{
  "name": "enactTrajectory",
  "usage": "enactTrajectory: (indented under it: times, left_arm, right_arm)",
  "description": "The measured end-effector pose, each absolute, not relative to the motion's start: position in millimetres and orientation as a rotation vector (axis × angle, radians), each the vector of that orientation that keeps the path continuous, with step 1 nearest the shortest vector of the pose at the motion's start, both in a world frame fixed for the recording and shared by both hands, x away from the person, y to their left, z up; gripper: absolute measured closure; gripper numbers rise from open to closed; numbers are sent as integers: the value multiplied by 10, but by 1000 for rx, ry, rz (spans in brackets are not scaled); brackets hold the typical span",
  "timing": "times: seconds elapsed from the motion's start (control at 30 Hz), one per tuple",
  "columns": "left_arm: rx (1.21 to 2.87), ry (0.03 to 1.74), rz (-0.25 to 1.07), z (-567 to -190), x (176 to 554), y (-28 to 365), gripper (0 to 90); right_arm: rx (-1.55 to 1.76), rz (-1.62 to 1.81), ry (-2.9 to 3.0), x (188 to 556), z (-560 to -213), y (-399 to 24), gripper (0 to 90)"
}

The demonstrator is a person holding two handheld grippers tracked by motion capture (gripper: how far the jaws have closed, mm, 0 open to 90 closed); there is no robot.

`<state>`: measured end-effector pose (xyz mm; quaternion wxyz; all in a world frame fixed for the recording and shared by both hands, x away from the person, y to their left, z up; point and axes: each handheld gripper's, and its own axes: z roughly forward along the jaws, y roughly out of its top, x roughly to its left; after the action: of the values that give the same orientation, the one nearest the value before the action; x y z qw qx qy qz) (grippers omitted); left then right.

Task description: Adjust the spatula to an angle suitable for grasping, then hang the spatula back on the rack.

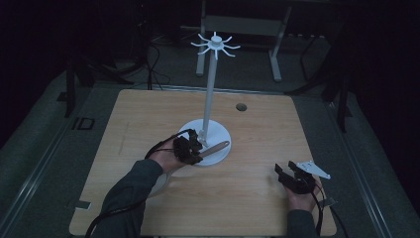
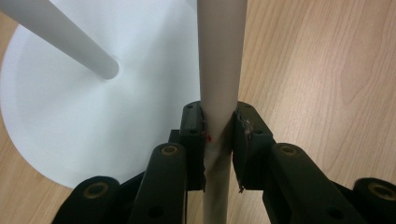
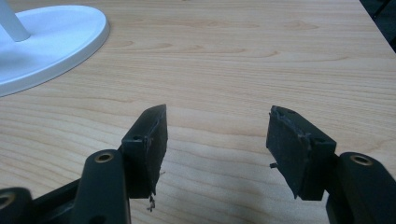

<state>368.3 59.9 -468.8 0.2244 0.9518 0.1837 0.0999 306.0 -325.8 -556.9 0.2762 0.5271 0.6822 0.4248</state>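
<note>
Pale beige wooden handle, long and rounded (image 2: 219, 70), clamped between the 2 black jaws of the left gripper (image 2: 219, 140), pads pressed against both of its sides. Pointed forward and away from that gripper, past the rim of the round white stand base (image 2: 70, 130) and over the light wood-grain surface (image 2: 327, 70). From above, seen as a short tan stick (image 1: 216, 147) slanted across the near edge of the white disc (image 1: 218, 130), close beside the foot of the slim white pole (image 1: 210, 89). Whether touching the base or held clear of it, not possible to tell. Topped the pole: a small white hub with curved hooks (image 1: 215, 44) spread all round.

Right gripper (image 3: 217, 140) kept low over the surface (image 3: 233, 56), well apart from the stand, near the front right corner (image 1: 297, 178). Jaws spread wide, bare wood between them, nothing held. White base rim (image 3: 60, 42) off at the upper left.
</note>
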Motion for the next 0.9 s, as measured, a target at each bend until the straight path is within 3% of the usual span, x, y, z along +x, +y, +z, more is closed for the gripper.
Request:
enactTrajectory:
  times: [0.9]
  left_arm:
    - [2291,665,531,-4186,3406,684,759]
  right_arm:
    - [1417,1139,1831,3061,-5569,-3258,381]
